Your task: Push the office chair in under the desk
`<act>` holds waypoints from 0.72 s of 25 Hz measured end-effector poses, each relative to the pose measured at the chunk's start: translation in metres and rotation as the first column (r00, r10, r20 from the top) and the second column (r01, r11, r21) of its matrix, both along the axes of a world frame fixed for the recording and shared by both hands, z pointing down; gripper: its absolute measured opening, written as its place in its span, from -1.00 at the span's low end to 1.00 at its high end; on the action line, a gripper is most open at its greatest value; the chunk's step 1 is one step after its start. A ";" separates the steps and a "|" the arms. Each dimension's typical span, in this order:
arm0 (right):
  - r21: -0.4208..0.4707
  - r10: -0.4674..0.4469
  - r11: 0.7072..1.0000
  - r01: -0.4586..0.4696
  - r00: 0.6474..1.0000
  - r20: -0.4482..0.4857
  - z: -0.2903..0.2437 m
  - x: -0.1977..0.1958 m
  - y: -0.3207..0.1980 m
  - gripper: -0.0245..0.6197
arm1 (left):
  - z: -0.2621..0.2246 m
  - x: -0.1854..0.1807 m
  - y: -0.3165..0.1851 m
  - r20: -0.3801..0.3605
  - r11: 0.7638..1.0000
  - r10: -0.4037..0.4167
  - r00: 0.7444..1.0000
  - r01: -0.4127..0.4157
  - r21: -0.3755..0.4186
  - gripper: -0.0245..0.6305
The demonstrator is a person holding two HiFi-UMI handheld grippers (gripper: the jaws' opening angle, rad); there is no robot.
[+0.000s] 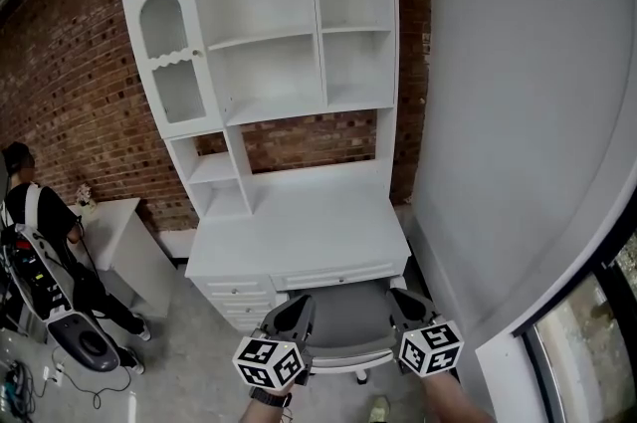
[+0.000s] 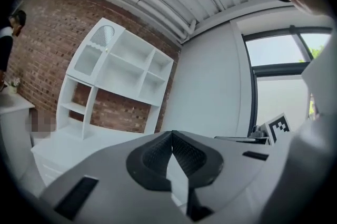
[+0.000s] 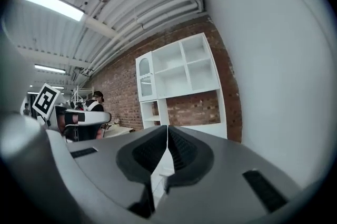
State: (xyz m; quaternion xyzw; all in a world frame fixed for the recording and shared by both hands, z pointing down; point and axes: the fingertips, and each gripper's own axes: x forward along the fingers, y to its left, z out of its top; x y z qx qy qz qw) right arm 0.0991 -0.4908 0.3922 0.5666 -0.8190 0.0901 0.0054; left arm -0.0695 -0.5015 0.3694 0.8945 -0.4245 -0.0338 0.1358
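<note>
In the head view the office chair, grey with a white frame, stands at the front of the white desk, its far part under the desk's edge. My left gripper sits at the chair's left side and my right gripper at its right side; whether they touch it I cannot tell. In the left gripper view the left gripper has its jaws together with nothing between them. The right gripper looks the same in its own view. Neither gripper view shows the chair.
A white hutch with open shelves tops the desk against a brick wall. A grey wall runs close along the right, with a window low down. At the left stand a person, a low white cabinet and dark gear.
</note>
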 end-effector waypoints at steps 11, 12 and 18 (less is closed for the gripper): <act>0.126 0.035 0.992 -0.026 0.996 -0.076 -0.061 0.006 0.004 -0.91 | -0.042 -0.021 0.002 0.013 0.995 -0.070 0.997 0.068 0.079 -0.90; 0.129 0.041 0.991 -0.031 0.996 -0.075 -0.062 0.007 0.004 -0.91 | -0.044 -0.024 0.001 0.013 0.994 -0.077 0.997 0.075 0.081 -0.90; 0.121 0.036 0.992 -0.028 0.997 -0.072 -0.054 0.018 -0.001 -0.91 | -0.040 -0.029 0.000 0.022 0.990 -0.111 0.994 0.109 0.087 -0.91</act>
